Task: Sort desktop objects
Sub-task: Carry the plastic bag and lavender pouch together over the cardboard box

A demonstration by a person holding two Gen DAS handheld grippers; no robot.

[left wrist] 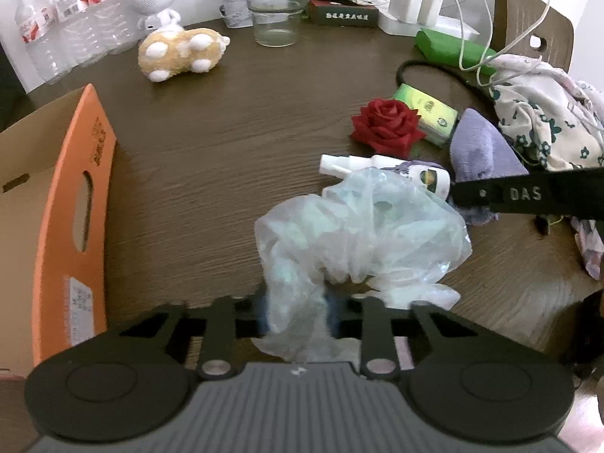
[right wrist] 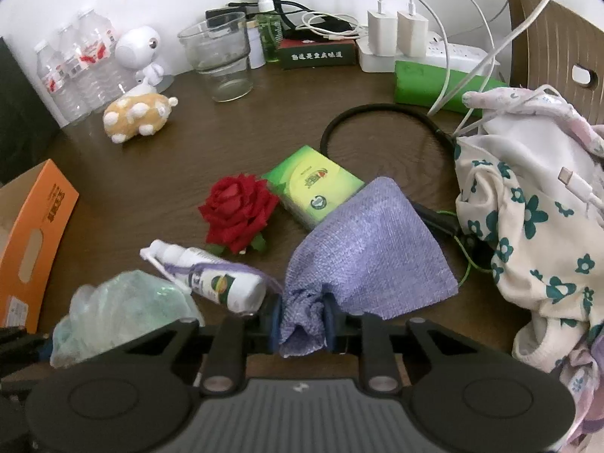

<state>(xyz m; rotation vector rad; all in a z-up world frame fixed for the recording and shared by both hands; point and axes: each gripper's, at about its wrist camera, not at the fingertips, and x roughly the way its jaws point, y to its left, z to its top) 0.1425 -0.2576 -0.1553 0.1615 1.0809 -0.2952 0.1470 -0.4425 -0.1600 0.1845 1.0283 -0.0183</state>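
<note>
The plastic bag (left wrist: pixel 358 234) is pinched by the left gripper (left wrist: pixel 296 311), the purple cloth (right wrist: pixel 362 245) by the right gripper (right wrist: pixel 302 319), and the orange box (left wrist: pixel 71 234) stands left, nearer the bag.

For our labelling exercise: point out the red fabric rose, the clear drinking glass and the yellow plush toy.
Red fabric rose (right wrist: pixel 238 211), right wrist view, petal centre.
Clear drinking glass (right wrist: pixel 222 64), right wrist view, side wall.
Yellow plush toy (left wrist: pixel 181 53), left wrist view, body middle.

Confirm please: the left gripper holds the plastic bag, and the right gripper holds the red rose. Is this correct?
Not quite. The left gripper does hold the plastic bag, but the right gripper is shut on the purple cloth, as the right wrist view shows. The red rose lies untouched on the table.
</note>
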